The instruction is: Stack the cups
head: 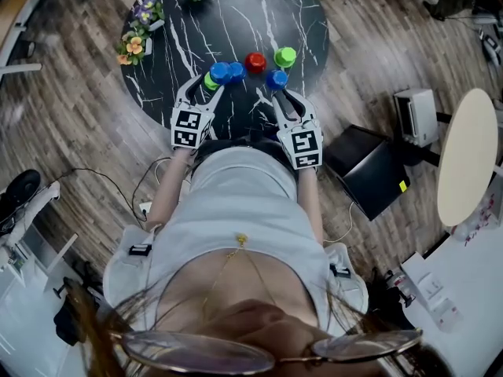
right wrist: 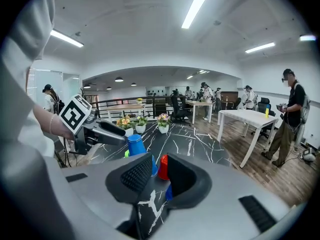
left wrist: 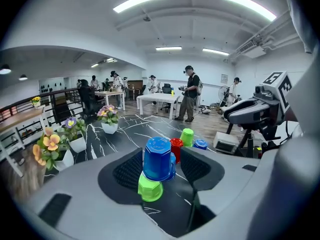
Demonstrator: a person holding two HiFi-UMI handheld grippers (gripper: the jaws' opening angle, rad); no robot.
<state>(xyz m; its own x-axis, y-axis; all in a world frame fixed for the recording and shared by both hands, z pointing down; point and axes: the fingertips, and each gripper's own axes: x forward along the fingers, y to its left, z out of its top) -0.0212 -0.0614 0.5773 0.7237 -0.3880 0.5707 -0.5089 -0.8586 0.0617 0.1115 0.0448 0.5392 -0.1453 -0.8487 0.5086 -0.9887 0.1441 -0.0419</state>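
Observation:
Several upturned plastic cups stand at the near side of the round black marble table (head: 236, 22). My left gripper (head: 206, 89) is shut on a blue cup (left wrist: 157, 159), held just over a green cup (left wrist: 150, 189). A second blue cup (head: 236, 71) stands right behind them. Farther out are a red cup (head: 255, 62) and another green cup (head: 285, 56). My right gripper (head: 281, 93) is open by a narrow gap with nothing between its pads. A third blue cup (head: 276, 79) stands on the table at its tips, and the right jaw half hides this third blue cup (right wrist: 168, 192).
Three small flower pots (head: 134, 47) stand along the table's far left rim. On the floor to the right are a black box (head: 369, 171), a white device (head: 416, 116) and a beige round table (head: 468, 155). Cables (head: 126, 191) lie on the floor at the left.

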